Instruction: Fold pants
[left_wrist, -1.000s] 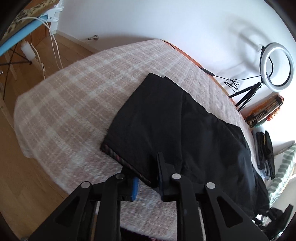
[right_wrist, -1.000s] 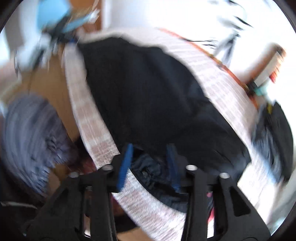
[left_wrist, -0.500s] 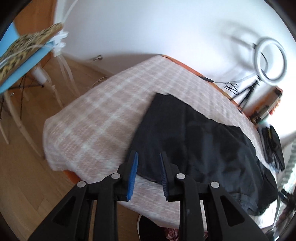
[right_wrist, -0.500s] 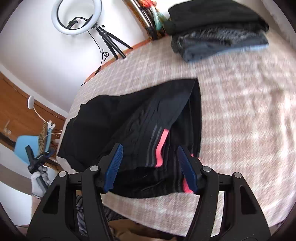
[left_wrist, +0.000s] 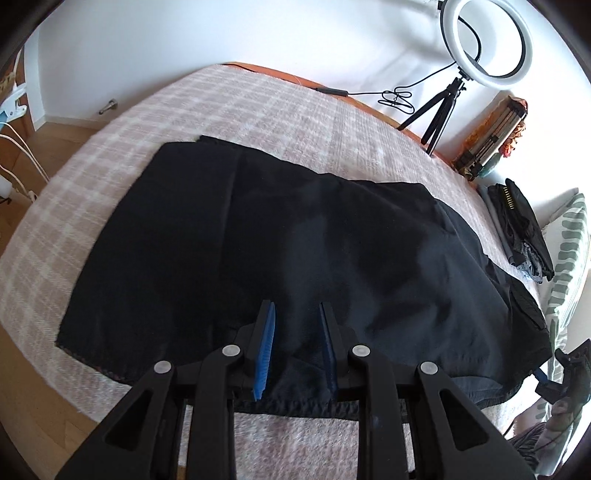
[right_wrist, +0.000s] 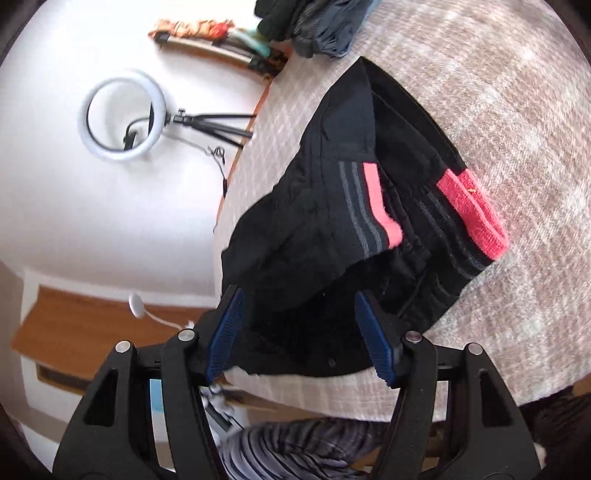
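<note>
Black pants (left_wrist: 295, 236) spread flat along bed's (left_wrist: 258, 110) near edge, one fold apparently done. Left gripper (left_wrist: 297, 343) slightly parted, right gripper (right_wrist: 308, 332) spread, both empty over near hem. Next: pinch hem, fold across.

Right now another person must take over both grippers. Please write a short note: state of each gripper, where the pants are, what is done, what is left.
Left gripper: jaws a little apart, over the near edge of the black pants, no visible grip.
Right gripper: jaws have just been opening, now wide, around the waistband end with the pink stripes, not pressing.
Pants: spread across the checked blanket, apparently one leg laid over the other.
Done: pants seem halved lengthwise and laid flat.
Left: fold them across their length, then perhaps add them to the folded clothes pile.
</note>
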